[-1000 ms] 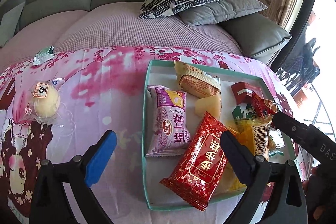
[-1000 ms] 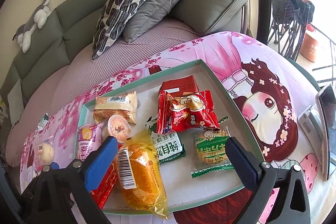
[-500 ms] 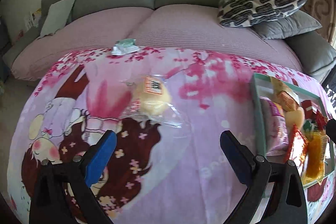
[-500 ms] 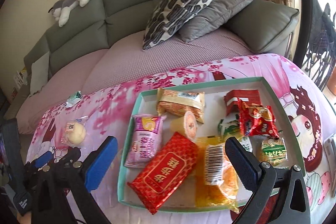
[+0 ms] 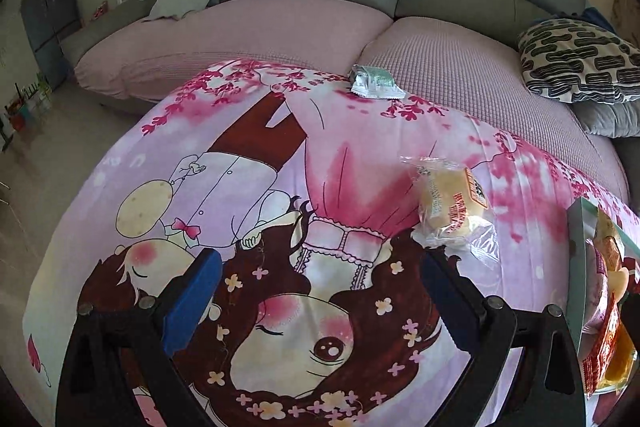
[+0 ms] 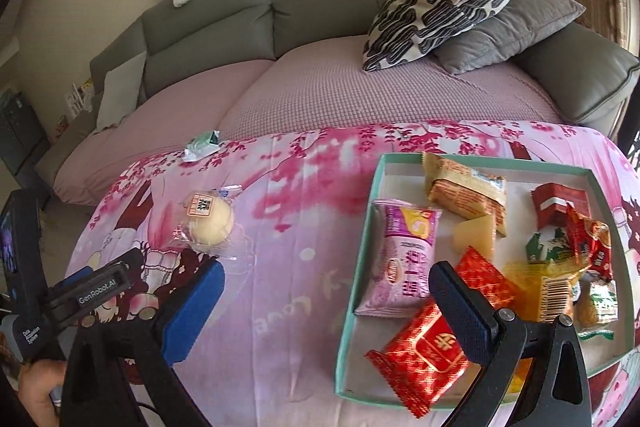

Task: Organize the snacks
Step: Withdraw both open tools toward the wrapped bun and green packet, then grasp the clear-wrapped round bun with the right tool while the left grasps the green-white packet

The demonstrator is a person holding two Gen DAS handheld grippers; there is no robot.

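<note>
I see both tongs spread wide, gripping nothing. Left gripper (image 5: 320, 291) hovers over the cloth (image 5: 248, 187), wrapped bun (image 5: 454, 205) just beyond its right finger. Tray (image 6: 362, 247) holds the other snacks.

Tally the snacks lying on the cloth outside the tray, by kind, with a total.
Clear-wrapped yellow bun: 1
Green-and-white packet: 1
Total: 2
</note>
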